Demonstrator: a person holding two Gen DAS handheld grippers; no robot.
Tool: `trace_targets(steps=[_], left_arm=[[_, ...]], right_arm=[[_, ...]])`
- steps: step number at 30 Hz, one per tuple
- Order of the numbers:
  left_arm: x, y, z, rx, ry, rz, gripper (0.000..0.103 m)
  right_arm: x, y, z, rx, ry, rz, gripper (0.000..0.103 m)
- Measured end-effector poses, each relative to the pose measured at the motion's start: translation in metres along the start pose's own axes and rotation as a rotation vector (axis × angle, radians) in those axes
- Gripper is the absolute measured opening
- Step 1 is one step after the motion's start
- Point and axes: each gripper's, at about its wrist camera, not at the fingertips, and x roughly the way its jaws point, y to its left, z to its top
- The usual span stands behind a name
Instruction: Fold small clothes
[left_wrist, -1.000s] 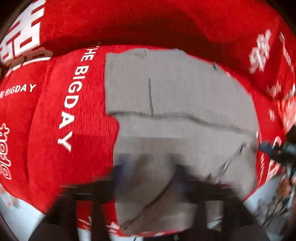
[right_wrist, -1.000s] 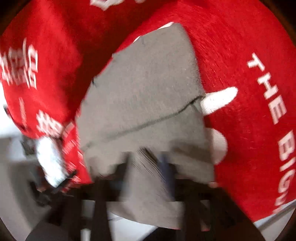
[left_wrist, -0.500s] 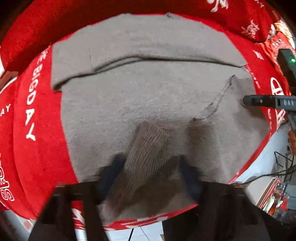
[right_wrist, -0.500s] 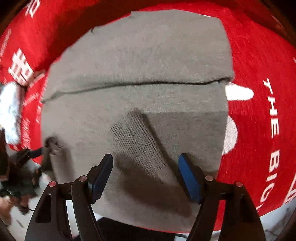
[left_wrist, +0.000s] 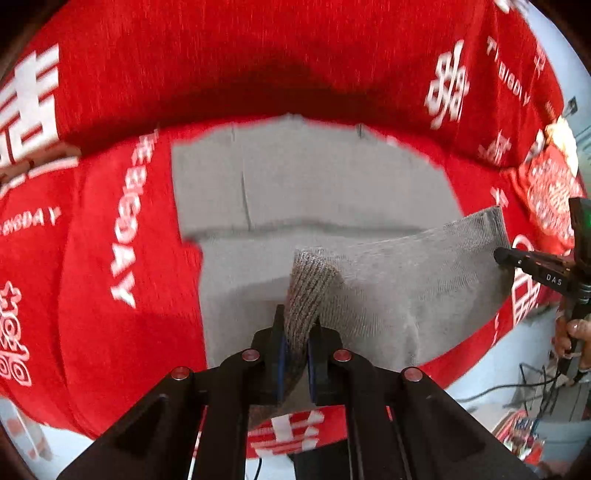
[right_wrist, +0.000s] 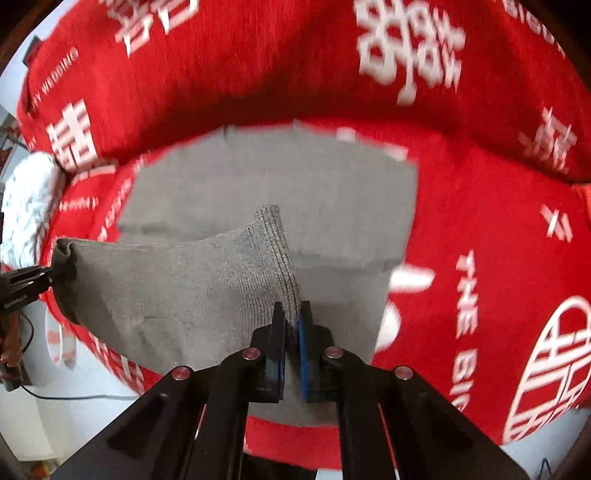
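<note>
A grey knit sweater (left_wrist: 314, 184) lies on a red blanket (left_wrist: 110, 258) with white lettering; it also shows in the right wrist view (right_wrist: 277, 184). My left gripper (left_wrist: 297, 328) is shut on the sweater's ribbed hem at one near corner. My right gripper (right_wrist: 291, 317) is shut on the ribbed hem at the other near corner. The hem is lifted off the blanket and stretched between the two grippers. Each gripper shows at the edge of the other's view: the right one (left_wrist: 498, 254), the left one (right_wrist: 55, 273).
The red blanket covers a sofa seat and its backrest (right_wrist: 295, 55) behind the sweater. A white fluffy item (right_wrist: 26, 206) lies at the left. Light floor with cables (left_wrist: 517, 387) is in front of the seat.
Both grippers have closed on the sweater's near hem and raised it off the blanket. They pulled back, so the sweater looks farther away than half a second ago.
</note>
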Motion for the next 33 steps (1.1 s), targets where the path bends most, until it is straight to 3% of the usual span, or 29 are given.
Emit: trace_targets(steps=[4, 11, 14, 18, 23, 24, 26, 27, 29, 33], left_arm=[[-0.015, -0.006, 0.055, -0.004, -0.104, 0.001, 0.01], [0.02, -0.005, 0.145, 0.007, -0.196, 0.084, 0.01], [0.071, 0.002, 0.174, -0.015, -0.153, 0.153, 0.01], [0.14, 0.017, 0.186, -0.084, -0.056, 0.219, 0.01], [0.182, 0.03, 0.189, -0.132, -0.01, 0.282, 0.011], [0.187, 0.033, 0.192, -0.133, -0.006, 0.299, 0.017], [0.191, 0.041, 0.197, -0.143, -0.002, 0.392, 0.046], [0.19, 0.045, 0.199, -0.155, -0.008, 0.436, 0.065], [0.181, 0.059, 0.202, -0.201, -0.024, 0.5, 0.067], [0.154, 0.083, 0.203, -0.321, -0.02, 0.489, 0.067]], right_arm=[[-0.008, -0.01, 0.049, -0.009, -0.082, -0.008, 0.006], [0.051, -0.037, 0.13, 0.026, -0.083, 0.003, 0.006], [0.093, -0.049, 0.14, 0.063, -0.023, 0.028, 0.006], [0.151, -0.064, 0.141, 0.106, 0.066, 0.041, 0.006], [0.186, -0.087, 0.139, 0.188, 0.118, 0.073, 0.007], [0.187, -0.091, 0.139, 0.207, 0.12, 0.078, 0.008], [0.186, -0.102, 0.139, 0.266, 0.12, 0.066, 0.025], [0.183, -0.108, 0.138, 0.302, 0.115, 0.052, 0.028], [0.174, -0.118, 0.139, 0.352, 0.104, 0.014, 0.028], [0.153, -0.128, 0.134, 0.379, 0.07, 0.013, 0.027]])
